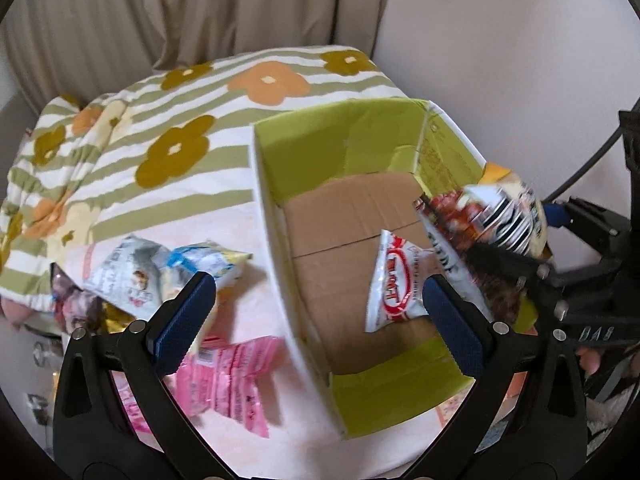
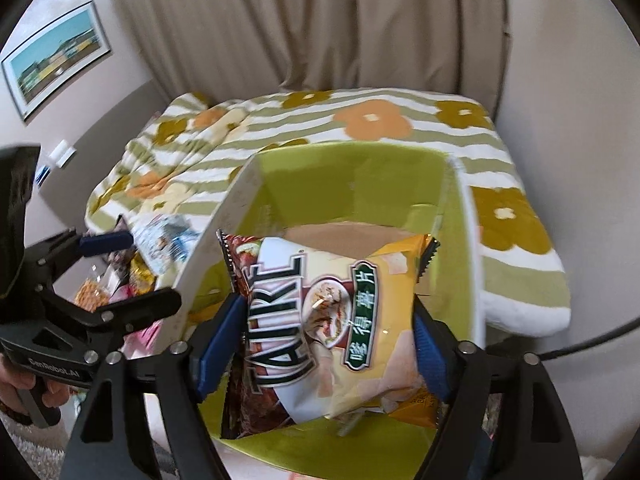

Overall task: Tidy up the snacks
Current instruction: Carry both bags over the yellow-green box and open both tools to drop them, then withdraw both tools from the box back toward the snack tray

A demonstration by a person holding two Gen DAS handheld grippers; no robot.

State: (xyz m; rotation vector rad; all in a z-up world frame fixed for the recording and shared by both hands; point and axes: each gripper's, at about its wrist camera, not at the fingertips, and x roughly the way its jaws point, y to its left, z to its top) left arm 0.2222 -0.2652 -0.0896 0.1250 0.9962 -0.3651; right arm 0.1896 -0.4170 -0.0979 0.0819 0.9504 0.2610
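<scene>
Cardboard box [image 2: 352, 176], green-walled, on floral quilt [image 2: 512, 216]. Right gripper [image 2: 326, 344] clenches crinkly foil chip bag [image 2: 340, 320] over it; left gripper [image 1: 316, 312] spread, nothing held. Beige pleated curtain [image 2: 304, 28] beyond.

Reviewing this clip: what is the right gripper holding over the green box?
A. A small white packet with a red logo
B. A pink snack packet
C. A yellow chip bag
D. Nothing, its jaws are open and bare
C: in the right wrist view the right gripper has its blue pads pressed on both sides of the yellow chip bag, above the green box.
</scene>
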